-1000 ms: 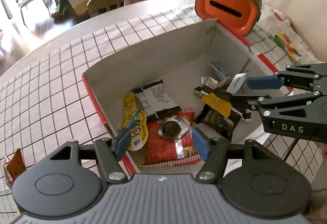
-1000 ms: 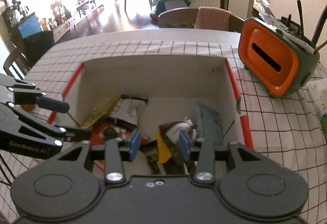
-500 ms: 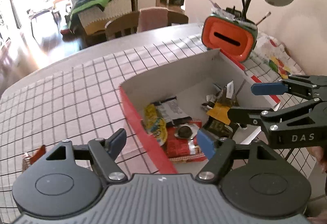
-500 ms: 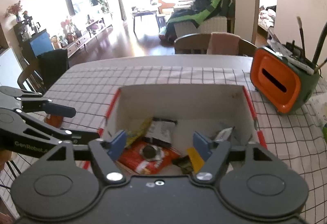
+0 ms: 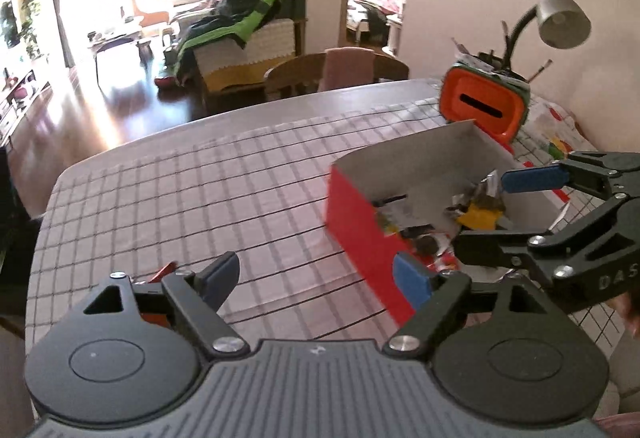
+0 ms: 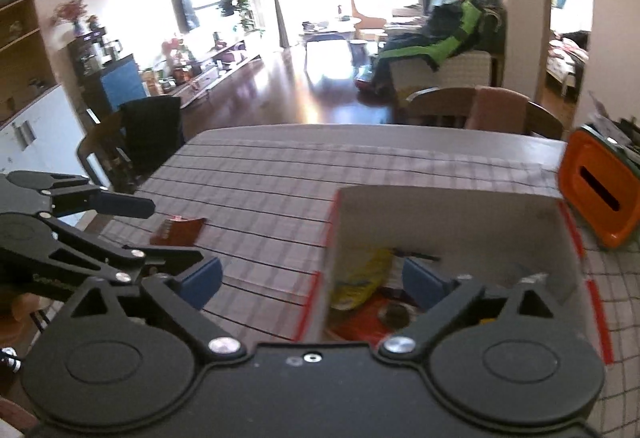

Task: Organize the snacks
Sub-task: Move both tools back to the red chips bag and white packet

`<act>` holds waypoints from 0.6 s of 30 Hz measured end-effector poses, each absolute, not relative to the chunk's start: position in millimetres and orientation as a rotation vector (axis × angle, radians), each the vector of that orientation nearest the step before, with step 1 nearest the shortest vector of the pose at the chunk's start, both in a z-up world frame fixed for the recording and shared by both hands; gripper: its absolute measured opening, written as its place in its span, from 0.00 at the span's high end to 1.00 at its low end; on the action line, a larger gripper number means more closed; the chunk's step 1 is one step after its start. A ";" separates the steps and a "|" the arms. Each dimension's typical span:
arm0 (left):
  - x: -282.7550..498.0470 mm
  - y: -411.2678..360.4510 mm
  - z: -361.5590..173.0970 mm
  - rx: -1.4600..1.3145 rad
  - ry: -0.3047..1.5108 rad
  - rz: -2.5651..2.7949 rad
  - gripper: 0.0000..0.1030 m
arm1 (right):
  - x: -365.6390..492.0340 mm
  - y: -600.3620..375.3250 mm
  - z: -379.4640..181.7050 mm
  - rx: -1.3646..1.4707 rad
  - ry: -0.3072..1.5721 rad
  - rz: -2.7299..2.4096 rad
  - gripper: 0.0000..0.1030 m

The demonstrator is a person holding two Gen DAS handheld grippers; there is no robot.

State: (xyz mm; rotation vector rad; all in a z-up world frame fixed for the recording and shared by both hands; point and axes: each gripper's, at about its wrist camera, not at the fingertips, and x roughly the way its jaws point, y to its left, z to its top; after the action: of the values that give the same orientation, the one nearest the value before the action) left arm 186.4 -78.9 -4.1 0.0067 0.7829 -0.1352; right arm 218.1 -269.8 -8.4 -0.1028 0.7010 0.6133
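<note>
A red cardboard box point(image 5: 362, 230) with a white inside holds several snack packets point(image 5: 480, 216) on the checked tablecloth; in the right wrist view the box point(image 6: 452, 214) shows a yellow packet point(image 6: 360, 276) and a red one. A red-brown snack packet point(image 6: 178, 230) lies on the cloth left of the box; its edge shows behind my left finger point(image 5: 160, 272). My left gripper point(image 5: 318, 276) is open and empty, above the cloth left of the box. My right gripper point(image 6: 312, 280) is open and empty, above the box's left wall.
An orange and green pen holder point(image 5: 484, 106) and a desk lamp point(image 5: 560, 14) stand behind the box by the wall. Chairs point(image 6: 480, 112) stand at the table's far edge. The tablecloth point(image 5: 200, 190) stretches left of the box.
Both grippers have pulled up and back from the box and swung left. The right gripper's jaws have opened wide. The loose packet on the cloth has come into the right wrist view.
</note>
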 end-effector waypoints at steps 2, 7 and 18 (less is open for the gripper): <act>179.6 -61.8 -7.1 -0.008 0.781 -0.111 0.16 | 213.9 -257.0 -7.3 -0.109 0.695 0.633 0.00; 161.5 -14.1 -16.8 -0.065 0.784 -0.054 0.12 | 212.8 -221.1 -10.3 -0.121 0.705 0.695 0.00; 132.0 65.9 -48.3 -0.140 0.849 0.059 0.11 | 222.8 -131.3 -30.5 -0.215 0.763 0.742 0.00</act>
State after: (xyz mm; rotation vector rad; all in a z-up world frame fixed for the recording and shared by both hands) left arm 132.0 65.9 -48.3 -0.1402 0.8487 0.0590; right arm 222.8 -131.3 -30.5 -0.2153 0.7627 0.7421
